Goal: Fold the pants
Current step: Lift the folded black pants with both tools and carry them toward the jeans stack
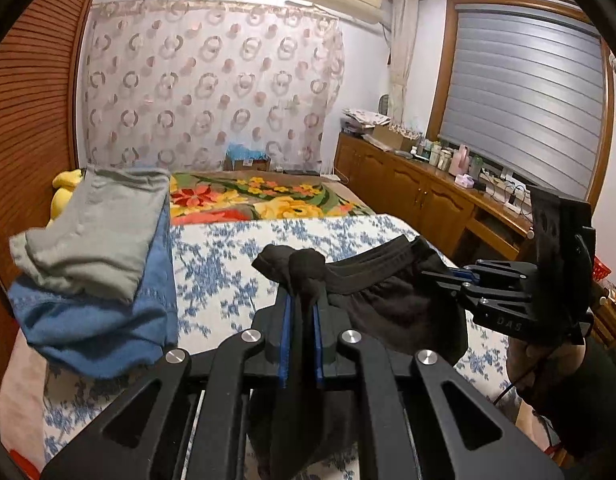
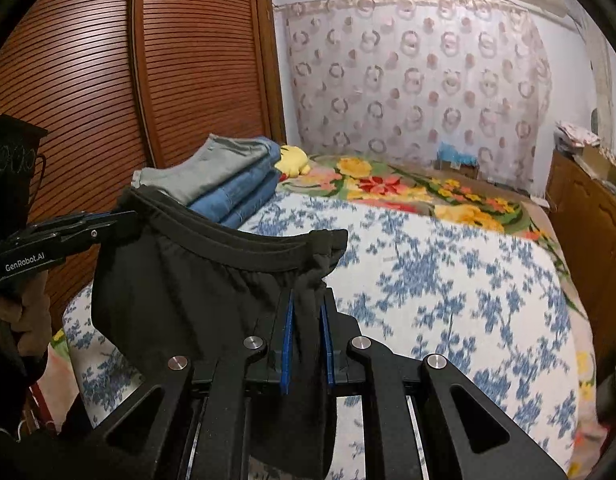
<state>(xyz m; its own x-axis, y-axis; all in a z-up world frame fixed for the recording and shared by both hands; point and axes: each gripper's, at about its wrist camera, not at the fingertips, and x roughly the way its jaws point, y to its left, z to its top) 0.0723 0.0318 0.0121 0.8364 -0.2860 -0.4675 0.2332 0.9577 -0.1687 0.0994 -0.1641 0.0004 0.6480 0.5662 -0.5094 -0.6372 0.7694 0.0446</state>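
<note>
Left tongs [image 1: 304,316] pinch one end of the black pants' [image 1: 391,304] elastic waistband, fabric bunched between the blue pads. Right tongs [image 2: 308,320] clamp the other end. Waistband stretches between the two, pants hanging above the bed [image 2: 447,280] with its blue-and-white floral cover. Stack of folded clothes [image 1: 96,264], grey on blue denim, sits on the bed beside the wooden wardrobe [image 2: 108,80]

Black pants [image 2: 212,280]: waistband stretched between right gripper [image 2: 306,320], near centre, and left gripper [image 2: 120,216], left; both clamped on fabric. Blue-floral bedspread [image 2: 447,300] beneath. Folded clothes stack [image 2: 224,184], far left.
</note>
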